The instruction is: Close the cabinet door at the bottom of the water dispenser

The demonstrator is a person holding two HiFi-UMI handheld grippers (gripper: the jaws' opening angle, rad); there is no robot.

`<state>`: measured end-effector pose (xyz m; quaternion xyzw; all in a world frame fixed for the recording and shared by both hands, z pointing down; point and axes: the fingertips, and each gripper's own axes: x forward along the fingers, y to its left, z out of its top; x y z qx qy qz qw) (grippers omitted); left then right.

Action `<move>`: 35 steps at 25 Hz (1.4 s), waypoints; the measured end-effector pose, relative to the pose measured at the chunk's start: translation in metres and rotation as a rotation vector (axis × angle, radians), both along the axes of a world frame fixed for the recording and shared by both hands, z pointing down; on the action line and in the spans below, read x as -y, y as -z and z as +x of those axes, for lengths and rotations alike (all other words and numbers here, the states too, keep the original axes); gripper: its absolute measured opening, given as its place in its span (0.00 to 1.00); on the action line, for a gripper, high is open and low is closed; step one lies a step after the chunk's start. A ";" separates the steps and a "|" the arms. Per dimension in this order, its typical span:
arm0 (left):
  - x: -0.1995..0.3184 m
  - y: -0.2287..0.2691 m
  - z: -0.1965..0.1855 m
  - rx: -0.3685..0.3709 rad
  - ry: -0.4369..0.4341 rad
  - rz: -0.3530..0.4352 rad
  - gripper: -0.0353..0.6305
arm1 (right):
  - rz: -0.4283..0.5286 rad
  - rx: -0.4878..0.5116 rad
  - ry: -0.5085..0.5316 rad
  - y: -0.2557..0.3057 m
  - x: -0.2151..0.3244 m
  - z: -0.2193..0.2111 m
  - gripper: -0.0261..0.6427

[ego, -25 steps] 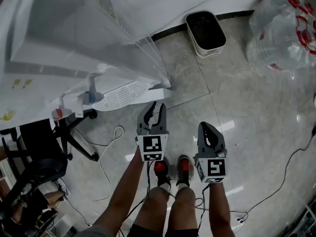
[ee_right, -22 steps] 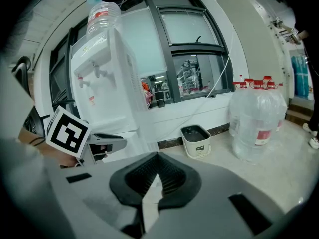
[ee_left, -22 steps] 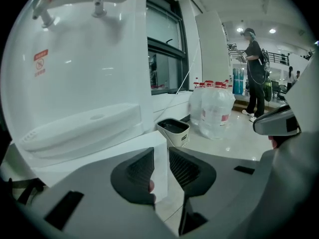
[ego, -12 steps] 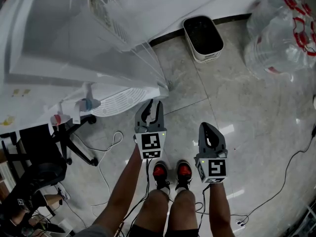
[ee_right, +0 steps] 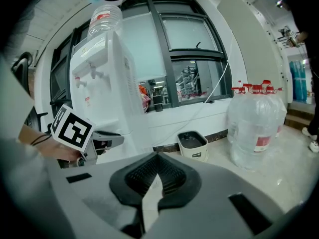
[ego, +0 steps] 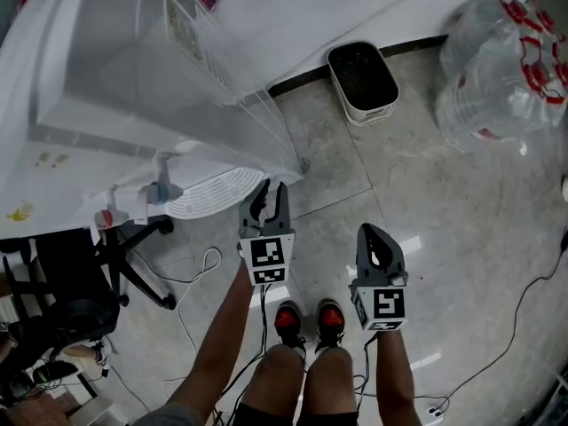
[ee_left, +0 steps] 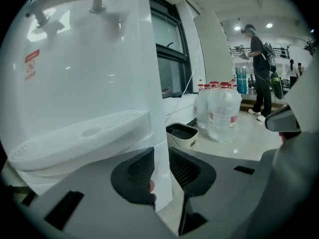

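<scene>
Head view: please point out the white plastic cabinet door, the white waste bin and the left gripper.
white plastic cabinet door (ego: pixel 273 136), head view, panel middle.
white waste bin (ego: pixel 371 109), head view, front wall.
left gripper (ego: pixel 272 187), head view, between its fingertips.

Small bin (ego: pixel 363 80) by the wall, clear water jugs (ego: pixel 497 69) near it, black chair (ego: pixel 75 278) on tiled floor (ego: pixel 444 220)

- Floor (ego: pixel 461 220): glossy grey tiles, patches of glare.
- Wall (ego: pixel 355 7): white, with dark skirting along its foot.
- Windows (ee_right: pixel 192 59): dark frames above a white sill.
- Bin (ego: pixel 362 80): white, dark inside, standing against the skirting.
- Bottles (ego: pixel 497 60): large, clear, red-capped, clustered right of the bin.
- Chair (ego: pixel 89 264): black, castor base, far left.
- Cables (ego: pixel 217 257): loose on the floor.
- Ceiling lights (ee_left: pixel 269 26): round, lit, in the far hall.
</scene>
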<state>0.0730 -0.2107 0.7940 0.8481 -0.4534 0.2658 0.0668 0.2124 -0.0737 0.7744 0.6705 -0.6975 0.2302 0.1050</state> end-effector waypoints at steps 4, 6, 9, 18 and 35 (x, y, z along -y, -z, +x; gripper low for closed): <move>-0.002 0.000 0.001 0.001 0.004 0.004 0.22 | 0.013 -0.008 -0.005 0.005 0.001 0.004 0.06; -0.005 0.003 0.000 -0.001 0.005 0.001 0.22 | 0.014 -0.009 -0.007 0.008 -0.002 0.005 0.06; -0.012 0.009 -0.001 -0.002 0.002 -0.005 0.22 | 0.014 -0.016 -0.008 0.017 -0.006 0.004 0.06; -0.047 0.054 -0.008 -0.018 0.004 -0.022 0.22 | -0.003 -0.008 0.012 0.060 -0.028 -0.006 0.06; -0.093 0.252 -0.042 -0.094 0.042 0.017 0.22 | 0.096 -0.076 0.090 0.259 -0.029 -0.035 0.06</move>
